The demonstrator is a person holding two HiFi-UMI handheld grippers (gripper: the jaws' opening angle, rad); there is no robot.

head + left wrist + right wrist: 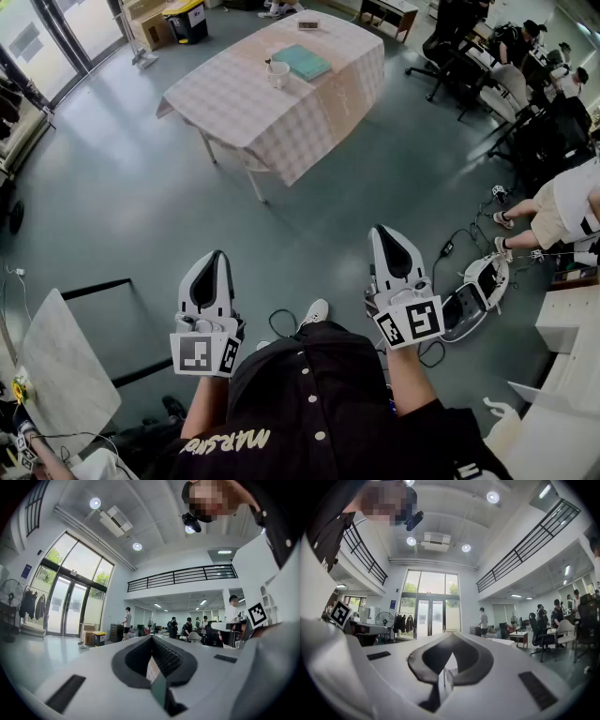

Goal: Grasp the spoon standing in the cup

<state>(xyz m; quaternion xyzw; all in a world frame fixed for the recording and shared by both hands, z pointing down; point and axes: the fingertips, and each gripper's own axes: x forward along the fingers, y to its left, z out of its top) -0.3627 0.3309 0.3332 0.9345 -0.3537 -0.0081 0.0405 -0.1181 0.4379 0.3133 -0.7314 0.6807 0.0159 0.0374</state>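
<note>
In the head view, a white cup [278, 75] stands far ahead on a table [244, 108] covered with a checked cloth. A thin spoon handle [269, 64] sticks up from the cup. Beside it lies a teal book [302, 62]. My left gripper [221, 255] and right gripper [379, 230] are held close to my body, far short of the table, with nothing in them. Both point up and forward, jaws closed tip to tip. The left gripper [152, 639] and right gripper [451, 637] views show only the room and ceiling past the closed jaws; the cup is not in them.
Grey floor lies between me and the table. Cables and a white machine [478, 291] lie on the floor to the right. People sit at desks with office chairs [506, 89] on the far right. Boxes and a yellow-lidded bin [186, 19] stand behind the table. A white board [61, 370] leans at lower left.
</note>
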